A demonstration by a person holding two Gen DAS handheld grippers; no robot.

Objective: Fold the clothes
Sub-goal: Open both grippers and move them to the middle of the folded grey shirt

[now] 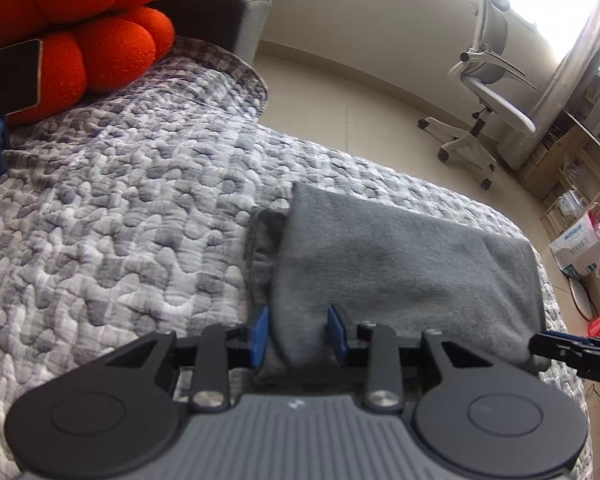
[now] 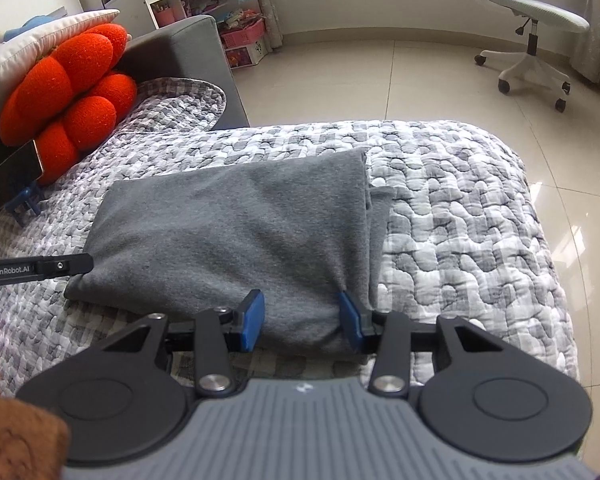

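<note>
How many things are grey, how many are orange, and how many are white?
Grey: 2, the folded garment and the sofa arm
Orange: 1, the puffy cushion
White: 1, the office chair
Total: 4

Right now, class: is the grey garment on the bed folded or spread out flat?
Folded. The grey garment lies on the quilt as a compact rectangle, with stacked layer edges showing along one side.

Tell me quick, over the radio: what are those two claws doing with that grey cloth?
Left gripper and right gripper each straddle a near corner of the folded grey garment; grip unconfirmed. Garment flat on quilted bed cover. Nothing in the way.
</note>
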